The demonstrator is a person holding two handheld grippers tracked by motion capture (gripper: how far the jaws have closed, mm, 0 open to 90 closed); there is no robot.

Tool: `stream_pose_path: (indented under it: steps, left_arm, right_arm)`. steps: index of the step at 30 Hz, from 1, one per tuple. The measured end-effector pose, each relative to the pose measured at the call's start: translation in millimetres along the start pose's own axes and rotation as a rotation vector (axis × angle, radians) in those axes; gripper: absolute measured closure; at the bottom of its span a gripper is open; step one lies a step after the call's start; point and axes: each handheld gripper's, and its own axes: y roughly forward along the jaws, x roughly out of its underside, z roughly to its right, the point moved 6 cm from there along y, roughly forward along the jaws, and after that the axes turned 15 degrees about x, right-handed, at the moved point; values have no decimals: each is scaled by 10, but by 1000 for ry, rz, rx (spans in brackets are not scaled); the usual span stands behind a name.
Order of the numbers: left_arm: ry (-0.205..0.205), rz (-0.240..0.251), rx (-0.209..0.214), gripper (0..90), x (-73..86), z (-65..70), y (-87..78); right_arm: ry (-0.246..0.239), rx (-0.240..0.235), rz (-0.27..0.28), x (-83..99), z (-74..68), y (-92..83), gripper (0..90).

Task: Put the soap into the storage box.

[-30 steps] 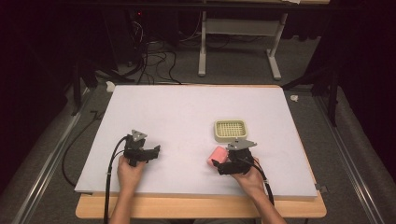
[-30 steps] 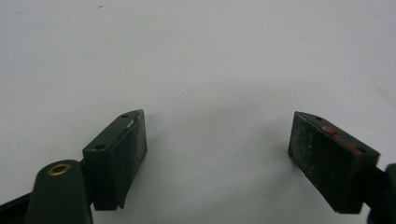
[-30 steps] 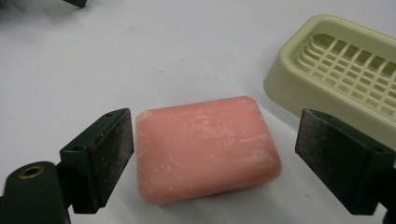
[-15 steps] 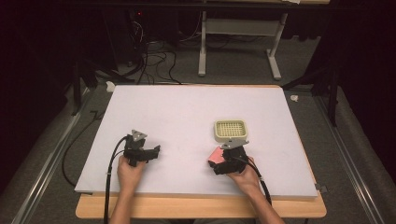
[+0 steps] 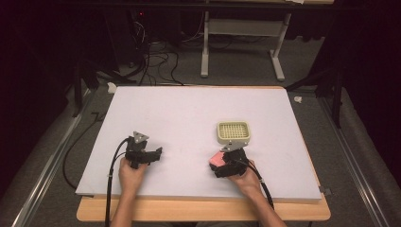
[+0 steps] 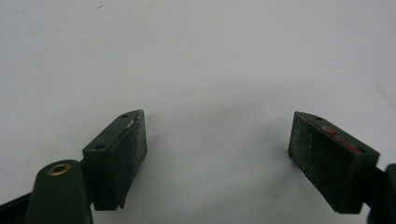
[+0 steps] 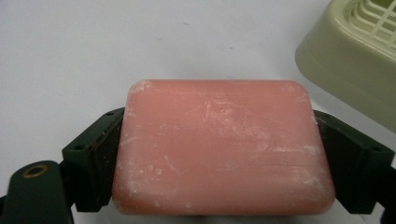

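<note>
From where I sit, the biggest change is at my right gripper: a second ago the pink bar of soap lies on the white table just ahead of its jaws, and now the bar sits between them, the jaws having just been closing in on it. In the right gripper view the soap fills the gap from one black jaw to the other, both pads touching its short ends, so I read this as a wide hold on the soap, with the bar lying flat and low over the table. In the high view the soap pokes out at the front left of that gripper, and the hand behind it has edged a little forward and toward the middle of the table compared with the earlier picture. The cream soap dish with its grid top stands just beyond the right gripper, close but not touching the bar; in the right gripper view the dish shows ahead and to the right of the jaws. It has not shifted. My left gripper stays where it was, off to the left and well apart from the soap, its jaws spread wide over bare table with nothing between them.
</note>
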Motion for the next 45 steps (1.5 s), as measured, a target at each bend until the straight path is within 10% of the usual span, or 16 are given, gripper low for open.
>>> stream_pose_path:
  steps: [20,45]
  left_arm:
    - [-1,1,1,200,0,0,0]
    - [-1,1,-3,200,0,-1,-2]
  right_arm:
    - [36,-10,21,-67,44,-133,137]
    - [200,-1,67,-270,694,-494,136]
